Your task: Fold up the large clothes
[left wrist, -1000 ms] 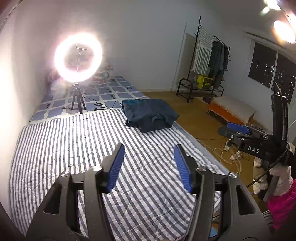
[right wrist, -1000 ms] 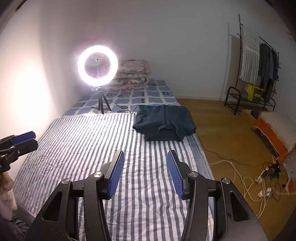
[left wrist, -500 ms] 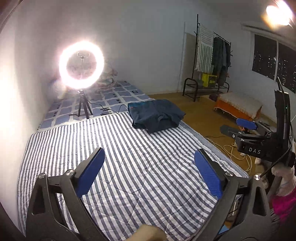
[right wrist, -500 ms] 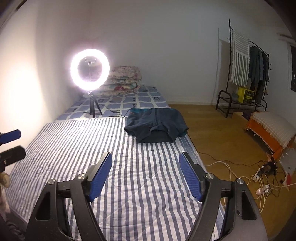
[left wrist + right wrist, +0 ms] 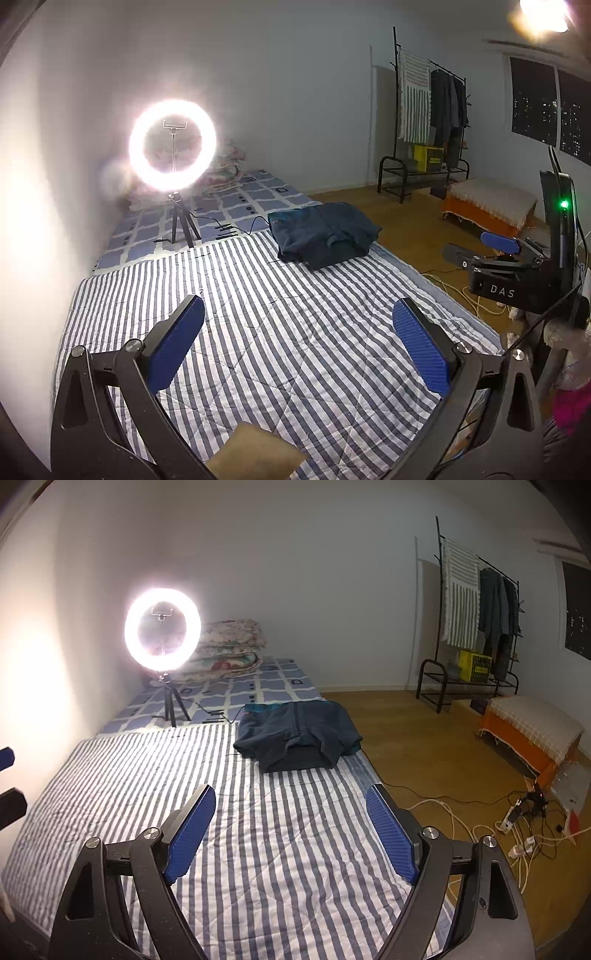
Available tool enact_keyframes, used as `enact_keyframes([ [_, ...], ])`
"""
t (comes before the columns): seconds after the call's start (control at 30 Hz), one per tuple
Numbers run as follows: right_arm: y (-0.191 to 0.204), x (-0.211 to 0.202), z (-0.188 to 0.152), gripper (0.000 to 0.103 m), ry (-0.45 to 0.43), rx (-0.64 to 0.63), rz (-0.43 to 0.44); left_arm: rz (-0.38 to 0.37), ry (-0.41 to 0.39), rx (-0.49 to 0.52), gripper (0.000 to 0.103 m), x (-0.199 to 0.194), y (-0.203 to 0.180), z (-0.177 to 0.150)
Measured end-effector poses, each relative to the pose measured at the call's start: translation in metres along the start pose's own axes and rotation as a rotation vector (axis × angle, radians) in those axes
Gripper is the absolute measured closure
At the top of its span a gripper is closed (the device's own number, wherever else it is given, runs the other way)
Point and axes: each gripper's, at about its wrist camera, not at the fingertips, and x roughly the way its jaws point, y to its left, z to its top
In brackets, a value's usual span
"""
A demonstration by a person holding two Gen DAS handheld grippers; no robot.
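We hold the left gripper (image 5: 297,343) with its blue pads spread wide apart, nothing between them, above the striped quilt (image 5: 280,332); the right gripper (image 5: 291,829) hangs likewise, pads well apart and empty, over the same quilt (image 5: 258,830). Beyond both, the dark blue garment (image 5: 297,734) lies folded in a loose bundle at the far right edge of the bed, near the floor side; in the left view the garment (image 5: 325,238) sits the same way. Behind it a lit ring light (image 5: 162,629) stands on a small tripod; a clothes rack (image 5: 476,627) stands by the far wall.
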Motion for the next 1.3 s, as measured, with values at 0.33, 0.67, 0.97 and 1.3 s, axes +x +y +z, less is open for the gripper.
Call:
enact_keyframes([
  [0.33, 0.003, 0.007, -0.002, 0.016, 0.004, -0.016, -0.021, 0.005, 0.001, 0.000, 0.000, -0.001, 0.002, -0.003],
  [0.67, 0.005, 0.007, -0.003, 0.016, 0.006, -0.017, -0.024, 0.003, 0.002, 0.000, 0.000, -0.002, 0.002, -0.003],
  [0.97, 0.000, 0.009, -0.002, 0.016, 0.016, -0.019, -0.016, -0.006, -0.004, 0.011, 0.000, -0.005, 0.003, -0.002],
  [1.3, 0.000, 0.011, -0.003, 0.016, 0.019, -0.017, -0.011, -0.008, -0.029, -0.007, 0.000, -0.011, 0.006, 0.001],
])
